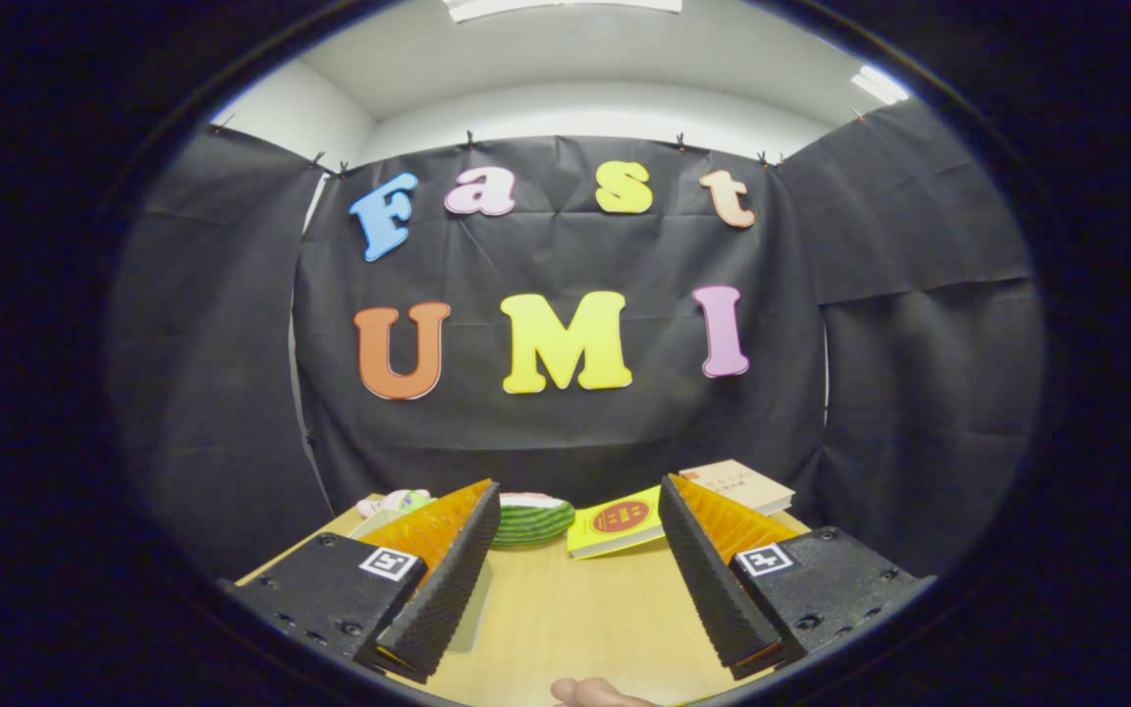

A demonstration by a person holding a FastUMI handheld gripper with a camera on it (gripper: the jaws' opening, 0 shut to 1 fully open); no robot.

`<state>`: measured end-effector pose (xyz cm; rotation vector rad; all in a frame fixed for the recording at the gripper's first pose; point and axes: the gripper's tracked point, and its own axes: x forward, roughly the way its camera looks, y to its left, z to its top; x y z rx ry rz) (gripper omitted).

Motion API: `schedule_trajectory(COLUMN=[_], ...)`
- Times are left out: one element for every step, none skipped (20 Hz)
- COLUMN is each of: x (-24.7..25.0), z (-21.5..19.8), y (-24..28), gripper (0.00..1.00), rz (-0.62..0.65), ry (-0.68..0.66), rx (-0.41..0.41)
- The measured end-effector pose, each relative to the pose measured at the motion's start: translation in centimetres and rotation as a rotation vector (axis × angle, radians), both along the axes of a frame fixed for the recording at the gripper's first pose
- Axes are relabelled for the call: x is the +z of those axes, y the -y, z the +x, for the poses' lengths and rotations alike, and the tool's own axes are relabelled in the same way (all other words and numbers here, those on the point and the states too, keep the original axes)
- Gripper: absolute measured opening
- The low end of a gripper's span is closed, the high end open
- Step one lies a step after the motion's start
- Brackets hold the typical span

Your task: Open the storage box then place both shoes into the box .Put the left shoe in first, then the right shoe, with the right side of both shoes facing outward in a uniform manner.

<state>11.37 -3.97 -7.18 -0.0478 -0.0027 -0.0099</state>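
Observation:
My gripper (577,496) is held level above a wooden table (575,609). It is open, and nothing lies between its orange-and-black fingers (448,570). A pale translucent box wall (474,607) shows just behind the left finger, mostly hidden by it. Beyond that finger's tip lies a small pale object with pink and green on it (394,503), possibly a shoe. A rounded green striped object with a pale pink top (531,520) sits just ahead, between the fingertips. I cannot tell what it is.
A yellow book (615,522) lies flat ahead, by the right fingertip. A tan book (737,483) lies behind it near the table's far right corner. A person's fingertip (597,693) shows at the table's near edge. Black cloth walls close the booth behind the table.

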Motion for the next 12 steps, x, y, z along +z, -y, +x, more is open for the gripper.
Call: schedule_trajectory(x=[0.0,-0.1,-0.2,-0.4,-0.6,-0.9,-1.2,-1.4,-1.7,-1.9,-2.5,-2.8], z=[-0.8,-1.3,-1.7,-1.9,-2.2,-2.3,-2.4,-2.4,-2.3,-2.3,-2.3,-2.2], y=[0.8,1.6,2.2,2.8,3.3,3.8,4.0,4.3,4.5,4.7,5.1,5.2], gripper=[1.00,1.00,1.00,1.00,1.00,1.00,1.00,1.00,1.00,1.00,1.00,1.00], rz=[-0.013,-0.022,-0.029,-0.032,-0.034,-0.030,-0.026,-0.019,-0.013,-0.009,-0.005,-0.002], ry=[0.017,0.027,0.038,0.043,0.045,0.043,0.039,0.032,0.025,0.015,-0.001,-0.011], rx=[-0.012,-0.023,-0.031,-0.038,-0.042,-0.043,-0.043,-0.039,-0.033,-0.031,-0.035,-0.033])
